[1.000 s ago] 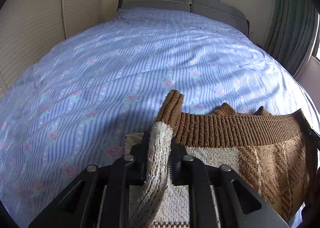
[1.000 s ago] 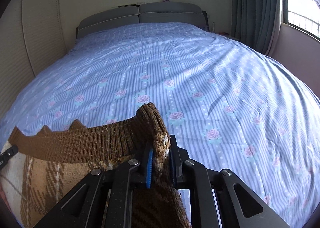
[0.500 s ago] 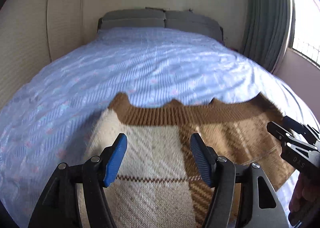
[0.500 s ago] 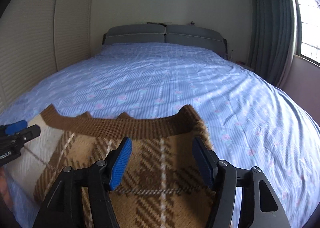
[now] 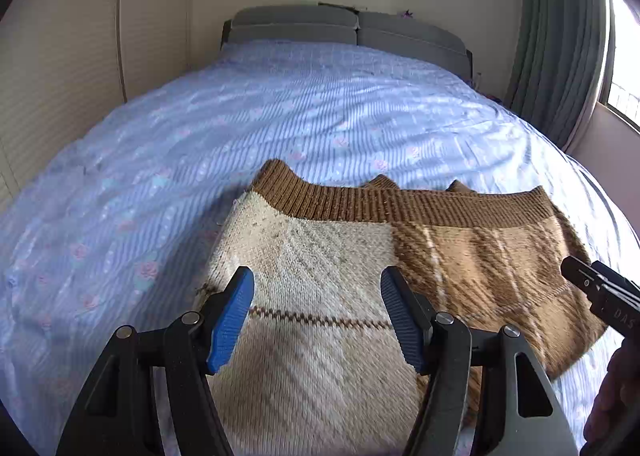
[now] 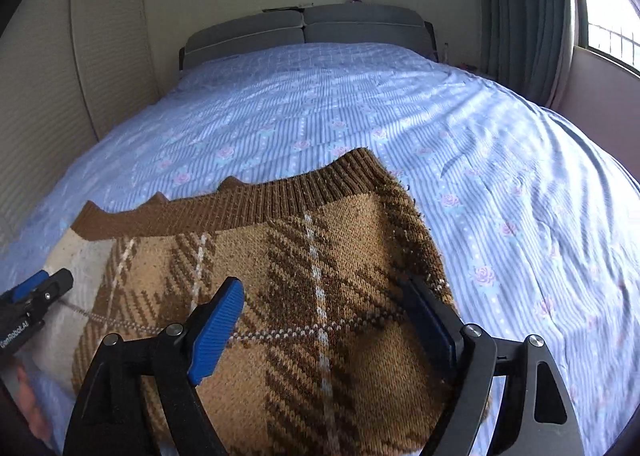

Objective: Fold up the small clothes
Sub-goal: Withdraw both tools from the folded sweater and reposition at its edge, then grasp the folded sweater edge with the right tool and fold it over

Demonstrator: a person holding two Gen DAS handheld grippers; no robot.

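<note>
A small knit sweater [image 5: 344,256] in cream and brown plaid lies folded flat on the bed, its brown ribbed hem [image 5: 400,203] on the far side. It also shows in the right wrist view [image 6: 304,264]. My left gripper [image 5: 318,312] is open and empty, just above the cream half. My right gripper [image 6: 328,320] is open and empty above the brown plaid half. Each gripper's tip shows at the edge of the other's view: the right gripper [image 5: 600,296] and the left gripper [image 6: 32,304].
The bed [image 5: 280,115] has a blue striped sheet with pink roses. A grey headboard [image 5: 352,27] stands at the far end. A beige wardrobe wall [image 5: 80,55] is on the left; grey curtains [image 6: 524,15] and a window are on the right.
Both grippers let go of the sweater's hem corners, opened, and drew back and up. The sweater now lies flat on the bed.
</note>
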